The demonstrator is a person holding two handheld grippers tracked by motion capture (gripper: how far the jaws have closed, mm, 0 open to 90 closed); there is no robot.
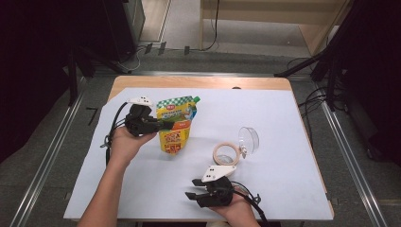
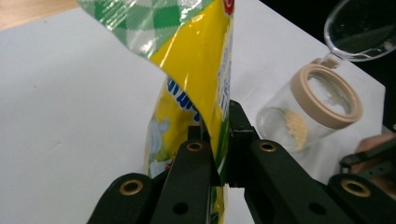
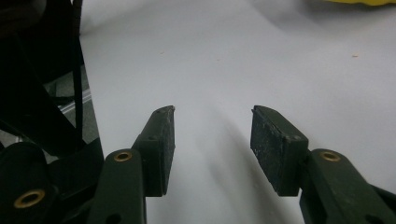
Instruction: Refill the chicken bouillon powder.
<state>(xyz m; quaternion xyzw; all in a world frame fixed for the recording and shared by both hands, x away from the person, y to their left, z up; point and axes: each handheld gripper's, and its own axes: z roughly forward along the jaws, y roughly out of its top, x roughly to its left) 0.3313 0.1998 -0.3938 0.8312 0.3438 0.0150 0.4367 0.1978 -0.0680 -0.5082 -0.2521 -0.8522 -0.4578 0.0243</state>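
- I am clamping the left gripper (image 1: pixel 161 124) on the yellow pouch (image 1: pixel 176 124); in the left gripper view its fingers (image 2: pixel 198 158) are pinching the pouch's side edge, with no gap left between them.
- The pouch is standing upright on the white sheet (image 1: pixel 283 156), long axis vertical, its green checked top above my fingers.
- The right gripper (image 1: pixel 195 189) is hovering with its fingers (image 3: pixel 161 149) parted and nothing between them.
- The open glass jar (image 1: pixel 227 153) is lying just beyond the right fingers, its hinged lid (image 1: pixel 248 139) swung back.
- I judge that the pouch is grasped; opening it and pouring into the jar are not yet done.
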